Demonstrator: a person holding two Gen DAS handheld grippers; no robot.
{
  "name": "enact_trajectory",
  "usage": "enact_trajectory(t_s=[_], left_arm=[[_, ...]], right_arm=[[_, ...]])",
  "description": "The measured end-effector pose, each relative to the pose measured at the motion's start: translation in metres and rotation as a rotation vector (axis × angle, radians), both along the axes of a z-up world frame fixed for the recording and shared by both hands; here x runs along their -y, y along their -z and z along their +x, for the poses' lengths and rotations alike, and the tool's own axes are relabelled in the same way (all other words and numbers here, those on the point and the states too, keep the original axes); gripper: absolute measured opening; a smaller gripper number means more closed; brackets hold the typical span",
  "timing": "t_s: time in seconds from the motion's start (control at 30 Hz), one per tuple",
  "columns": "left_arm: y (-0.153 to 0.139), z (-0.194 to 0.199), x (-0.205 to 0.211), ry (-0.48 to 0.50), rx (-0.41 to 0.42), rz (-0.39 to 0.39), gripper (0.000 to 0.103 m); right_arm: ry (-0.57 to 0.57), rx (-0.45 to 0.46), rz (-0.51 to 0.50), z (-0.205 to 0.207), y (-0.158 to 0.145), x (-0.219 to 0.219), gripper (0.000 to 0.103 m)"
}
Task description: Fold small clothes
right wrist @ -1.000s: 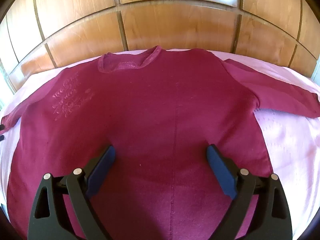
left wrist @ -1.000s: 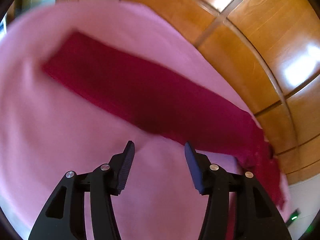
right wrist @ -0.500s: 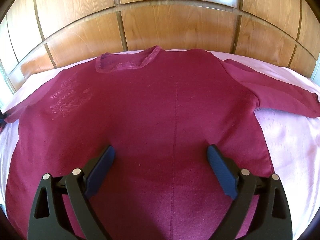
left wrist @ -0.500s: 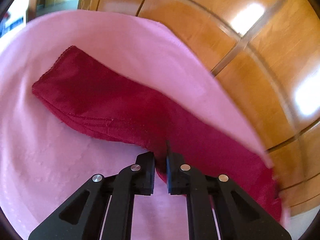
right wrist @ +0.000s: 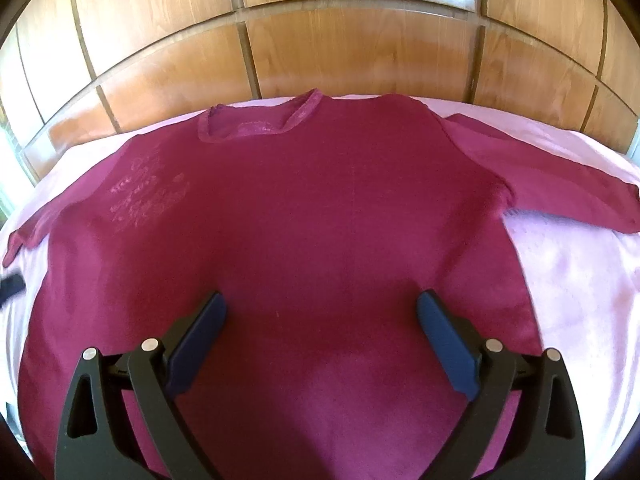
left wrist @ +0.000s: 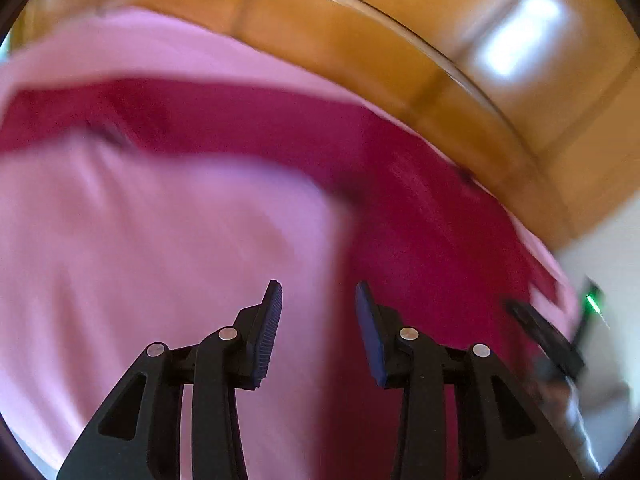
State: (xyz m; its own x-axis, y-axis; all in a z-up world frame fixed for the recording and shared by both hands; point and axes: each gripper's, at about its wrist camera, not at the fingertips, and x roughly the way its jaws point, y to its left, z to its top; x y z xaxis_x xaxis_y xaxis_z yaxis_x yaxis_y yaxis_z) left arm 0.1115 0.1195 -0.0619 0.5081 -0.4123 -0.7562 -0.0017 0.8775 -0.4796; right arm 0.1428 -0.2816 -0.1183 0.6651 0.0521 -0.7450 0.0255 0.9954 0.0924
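Note:
A dark red long-sleeved top (right wrist: 320,232) lies flat on a pink sheet (right wrist: 568,272), collar toward the wooden headboard, both sleeves spread sideways. My right gripper (right wrist: 320,332) is open and empty, hovering over the lower middle of the top. My left gripper (left wrist: 318,320) is open and empty above the pink sheet (left wrist: 160,260), beside the top's left side; its left sleeve (left wrist: 180,116) stretches across the blurred left wrist view. The left gripper's tip (right wrist: 10,284) shows at the left edge of the right wrist view.
A wooden panelled headboard (right wrist: 360,48) runs along the far edge of the bed. The right gripper (left wrist: 548,340) appears blurred at the right of the left wrist view, beside a pale wall (left wrist: 612,240).
My left gripper, shut on the left sleeve half a second ago, has opened, let go and swung back toward the body of the top. The right gripper has not moved.

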Motion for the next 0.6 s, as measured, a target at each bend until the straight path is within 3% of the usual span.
enact_trajectory(t_s=[0.1, 0.17, 0.23, 0.27, 0.37, 0.43, 0.5, 0.6], left_arm=[[0.012, -0.032, 0.014, 0.078, -0.042, -0.055, 0.037], [0.014, -0.048, 0.018, 0.077, -0.046, -0.021, 0.036], [0.015, -0.054, 0.020, 0.068, -0.041, -0.009, 0.019], [0.014, -0.059, 0.021, 0.060, -0.041, -0.005, 0.002], [0.008, -0.075, 0.019, 0.040, -0.029, -0.028, 0.002], [0.004, -0.083, 0.018, 0.038, -0.025, -0.044, 0.002], [0.003, -0.093, 0.022, 0.036, -0.033, -0.020, 0.002], [0.007, -0.091, 0.014, -0.001, -0.076, 0.018, 0.003]], right_arm=[[0.017, 0.001, -0.022, -0.022, -0.005, 0.017, 0.096], [0.035, 0.001, -0.043, -0.039, -0.007, 0.029, 0.096], [0.059, -0.005, -0.063, -0.054, -0.006, 0.041, 0.096], [0.072, -0.012, -0.070, -0.062, -0.005, 0.047, 0.096], [0.098, -0.054, -0.052, -0.085, 0.004, 0.064, 0.091], [0.091, -0.060, -0.018, -0.103, 0.007, 0.072, 0.069], [0.065, -0.056, -0.023, -0.116, 0.006, 0.070, 0.026], [0.034, -0.056, -0.043, -0.123, 0.009, 0.067, 0.020]])
